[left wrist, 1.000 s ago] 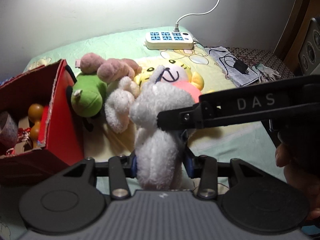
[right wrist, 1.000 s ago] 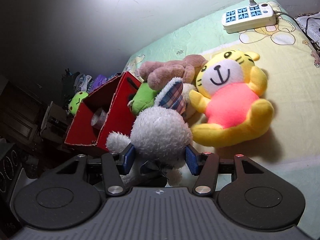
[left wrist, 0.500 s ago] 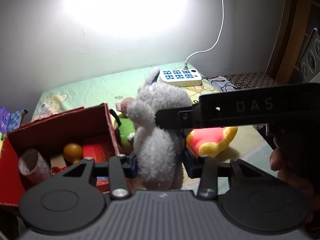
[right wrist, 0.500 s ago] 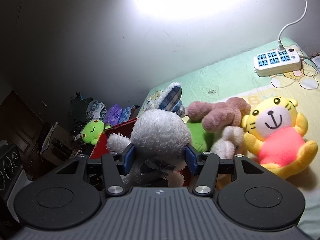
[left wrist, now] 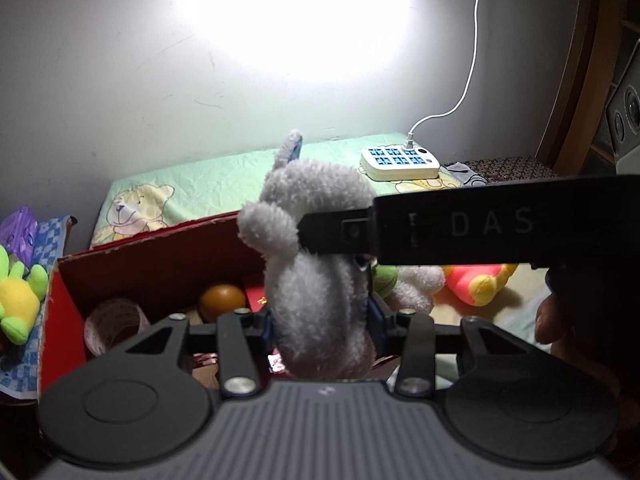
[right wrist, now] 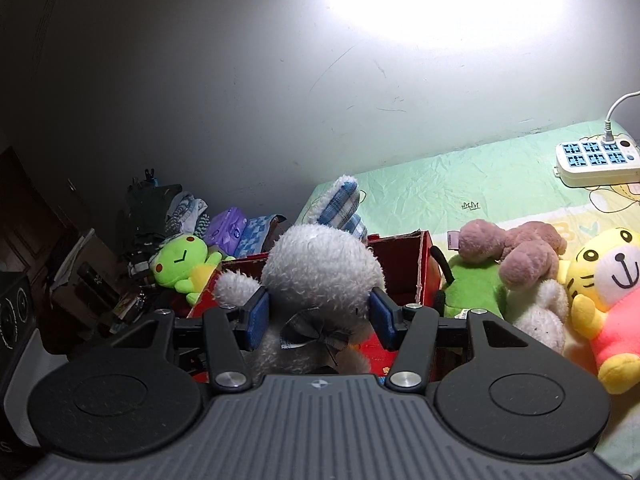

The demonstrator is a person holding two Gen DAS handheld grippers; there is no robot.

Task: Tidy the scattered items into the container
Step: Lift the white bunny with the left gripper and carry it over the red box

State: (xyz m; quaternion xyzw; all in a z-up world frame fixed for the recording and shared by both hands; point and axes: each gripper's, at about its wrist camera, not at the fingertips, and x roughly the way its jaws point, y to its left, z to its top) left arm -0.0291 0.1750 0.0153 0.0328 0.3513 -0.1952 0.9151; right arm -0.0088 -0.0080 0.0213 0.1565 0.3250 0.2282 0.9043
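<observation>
Left wrist view: "DAS" reads on the right gripper (left wrist: 336,236) crossing mid-right; the left gripper (left wrist: 320,320) clamps the grey plush rabbit (left wrist: 320,280) at centre, over the red box (left wrist: 160,264). Right wrist view: the right gripper (right wrist: 318,314) pinches the rabbit's head at centre, before the box.

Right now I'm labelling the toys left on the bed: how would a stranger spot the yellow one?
Start at the white power strip near the wall on the green bedsheet. Come toward the camera to the pile of soft toys beside the red box. The yellow tiger lies at the pile's right end, the only one with whisker stripes and a bright pink shirt.
</observation>
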